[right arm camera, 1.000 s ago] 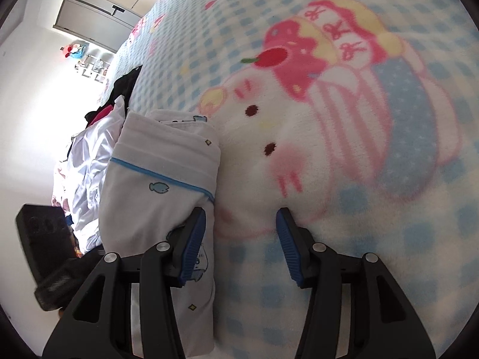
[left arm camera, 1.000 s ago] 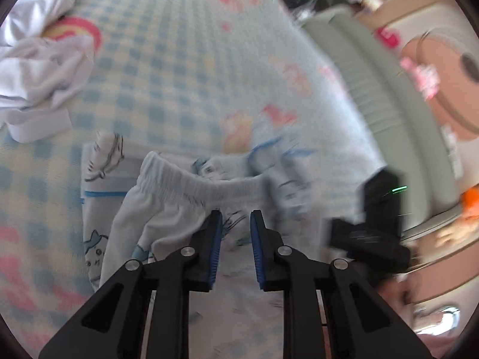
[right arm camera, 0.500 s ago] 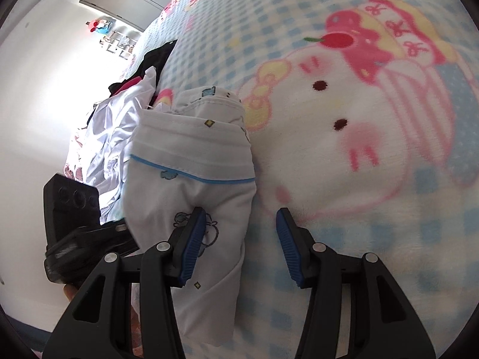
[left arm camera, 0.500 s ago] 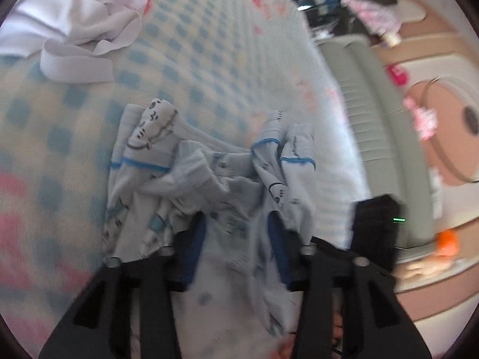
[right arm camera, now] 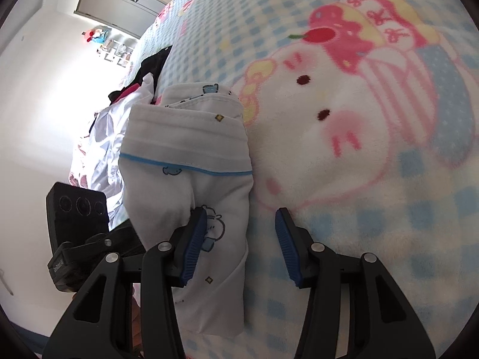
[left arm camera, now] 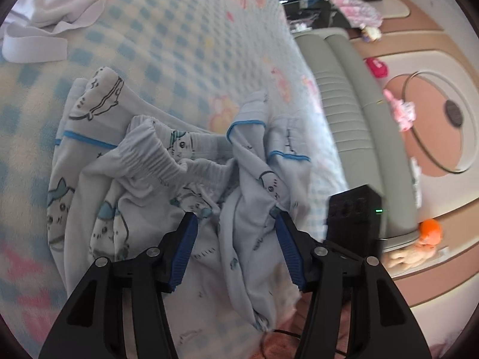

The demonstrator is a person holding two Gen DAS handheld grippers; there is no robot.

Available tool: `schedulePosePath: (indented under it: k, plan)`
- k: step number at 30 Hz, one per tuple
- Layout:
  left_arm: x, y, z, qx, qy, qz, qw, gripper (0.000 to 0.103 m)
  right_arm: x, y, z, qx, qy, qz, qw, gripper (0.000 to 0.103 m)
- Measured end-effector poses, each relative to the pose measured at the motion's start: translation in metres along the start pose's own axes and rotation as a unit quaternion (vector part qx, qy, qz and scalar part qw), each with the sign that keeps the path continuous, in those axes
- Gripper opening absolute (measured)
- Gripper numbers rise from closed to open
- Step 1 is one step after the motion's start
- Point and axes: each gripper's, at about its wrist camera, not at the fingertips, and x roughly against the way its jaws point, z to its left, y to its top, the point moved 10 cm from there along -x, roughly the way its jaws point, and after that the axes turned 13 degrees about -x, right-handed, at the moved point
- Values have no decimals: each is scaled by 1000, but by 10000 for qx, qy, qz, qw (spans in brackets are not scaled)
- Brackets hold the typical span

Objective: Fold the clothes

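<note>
Pale blue pyjama trousers [left arm camera: 155,161] with cartoon prints and blue piping lie bunched on the checked blanket [left arm camera: 179,39], elastic waistband on top. My left gripper [left arm camera: 236,248] is open just above the heap, and a fold of cloth rises between its pads without being pinched. In the right wrist view the same trousers [right arm camera: 191,155] appear as a folded stack. My right gripper [right arm camera: 241,248] is open, its left pad resting at the stack's near edge and its right pad over bare blanket. Each gripper's black body shows in the other's view.
A loose pile of white clothes [left arm camera: 54,15] lies at the far left of the bed, also visible with dark garments [right arm camera: 110,137] behind the stack. A grey padded bed edge [left arm camera: 344,104] runs along the right, with floor and an orange toy [left arm camera: 429,230] beyond.
My left gripper went from nearly shut at the waistband to wide open, and the trousers bunched up beneath it. The right gripper stayed open while the stack slid closer to its left pad.
</note>
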Motion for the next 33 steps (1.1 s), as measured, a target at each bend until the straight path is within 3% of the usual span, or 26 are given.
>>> schedulePosePath:
  k: [3, 9, 13, 18, 21, 29, 33]
  plan:
    - [7, -6, -1, 36, -27, -69, 10000, 60, -3, -3, 4, 96, -35, 20, 9999, 50]
    - [-25, 2, -5, 4, 476, 105, 9988, 71, -14, -17, 17, 343, -114, 106, 9993, 50]
    - [-42, 1, -3, 74, 534, 229, 9983, 60, -11, -20, 13, 353, -94, 144, 9992, 50]
    - [-49, 4, -9, -70, 734, 293, 9968, 22, -5, -19, 3, 220, -89, 162, 9996, 49]
    - [-46, 13, -20, -368, 1057, 238, 9934, 13, -3, -19, 6, 259, -153, 165, 9994, 49]
    - [-22, 25, -30, -794, 1254, 174, 9888, 12, 29, -11, 27, 494, -260, -358, 9978, 50]
    - [-5, 30, -27, -870, 1349, 109, 9870, 11, 21, -18, 42, 715, -285, -243, 9967, 51]
